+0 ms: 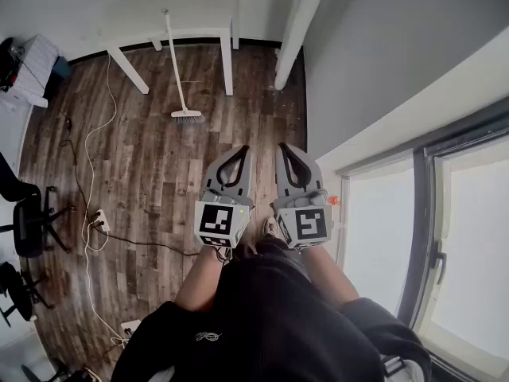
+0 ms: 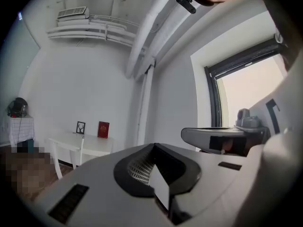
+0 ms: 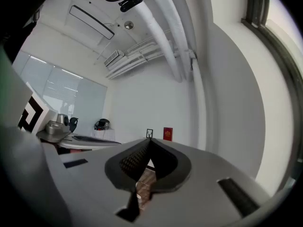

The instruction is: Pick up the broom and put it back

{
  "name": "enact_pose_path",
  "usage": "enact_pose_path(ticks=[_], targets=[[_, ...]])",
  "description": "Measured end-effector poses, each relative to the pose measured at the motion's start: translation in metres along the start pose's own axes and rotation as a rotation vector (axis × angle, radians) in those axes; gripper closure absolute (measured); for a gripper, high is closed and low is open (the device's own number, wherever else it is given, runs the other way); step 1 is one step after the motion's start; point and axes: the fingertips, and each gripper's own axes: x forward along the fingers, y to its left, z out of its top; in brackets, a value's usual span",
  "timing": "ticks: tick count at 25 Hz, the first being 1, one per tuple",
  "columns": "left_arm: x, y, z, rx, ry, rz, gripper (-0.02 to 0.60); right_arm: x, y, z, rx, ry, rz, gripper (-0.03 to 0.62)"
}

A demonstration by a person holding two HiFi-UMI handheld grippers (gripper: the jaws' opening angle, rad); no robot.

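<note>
The broom (image 1: 178,70) stands on the wooden floor at the far side of the room. Its white handle leans against the edge of the white table (image 1: 199,10) and its head (image 1: 187,116) rests on the boards. My left gripper (image 1: 241,148) and right gripper (image 1: 283,146) are held side by side and level in front of me, well short of the broom. Both are shut with nothing between the jaws, as the left gripper view (image 2: 153,145) and the right gripper view (image 3: 149,140) also show.
A small picture frame (image 2: 80,127) and a red card (image 2: 103,129) stand on the table. White pipes (image 1: 298,22) run up the grey wall beside a window (image 1: 445,237) on the right. A black office chair (image 1: 28,221), a white cable (image 1: 95,134) and a power strip (image 1: 100,221) are on the left.
</note>
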Motion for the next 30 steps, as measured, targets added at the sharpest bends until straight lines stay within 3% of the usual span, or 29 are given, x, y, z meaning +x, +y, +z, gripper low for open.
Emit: enact_pose_path(ticks=[10, 21, 26, 30], targets=[[-0.035, 0.02, -0.006, 0.004, 0.012, 0.043, 0.581, 0.007, 0.045, 0.002, 0.001, -0.008, 0.081, 0.572], [-0.134, 0.084, -0.021, 0.011, 0.03, 0.243, 0.581, 0.012, 0.153, 0.002, 0.042, -0.039, 0.261, 0.572], [-0.169, 0.117, -0.047, -0.05, 0.08, 0.31, 0.581, 0.026, 0.189, -0.015, 0.044, 0.022, 0.308, 0.572], [-0.175, 0.139, -0.046, -0.055, 0.078, 0.358, 0.581, 0.048, 0.205, -0.015, 0.048, 0.02, 0.354, 0.572]])
